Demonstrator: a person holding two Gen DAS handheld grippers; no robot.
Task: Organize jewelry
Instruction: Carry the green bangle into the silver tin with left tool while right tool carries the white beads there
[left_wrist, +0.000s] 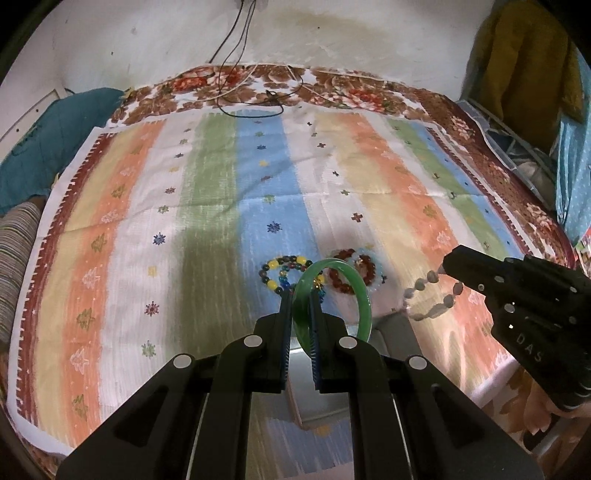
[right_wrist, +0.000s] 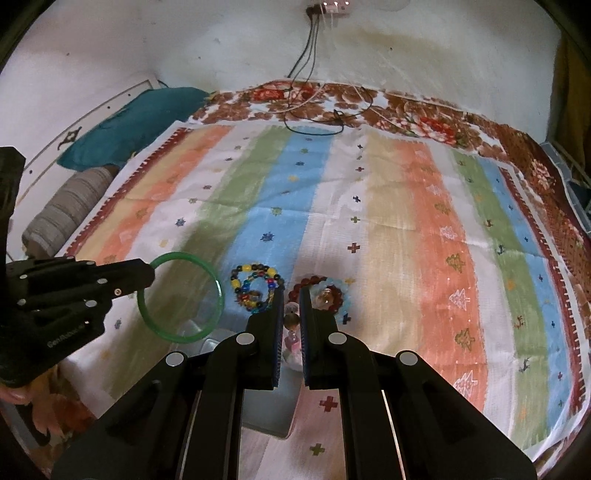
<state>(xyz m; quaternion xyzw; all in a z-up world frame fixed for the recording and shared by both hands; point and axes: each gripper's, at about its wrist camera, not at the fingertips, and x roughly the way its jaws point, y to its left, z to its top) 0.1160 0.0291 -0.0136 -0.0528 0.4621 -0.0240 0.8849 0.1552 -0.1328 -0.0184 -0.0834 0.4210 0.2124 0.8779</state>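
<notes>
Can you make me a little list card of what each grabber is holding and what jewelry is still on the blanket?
left gripper: shut on the green glassy bangle, held above the cloth
right gripper: shut on the pale pebble-bead bracelet, which dangles
on the striped cloth: a multicoloured bead bracelet; beside it, a dark red bead bracelet heaped with a pale blue bead bracelet
under the grippers: a grey box, contents unclear

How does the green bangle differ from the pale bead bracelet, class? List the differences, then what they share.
The green bangle is one solid, smooth ring; the pale bead bracelet is a string of separate beads.
The bangle keeps a stiff round hoop; the bead bracelet hangs limp.
The bangle is held by the left gripper; the bead bracelet by the right gripper.
Shared: both are lifted above the striped cloth.
</notes>
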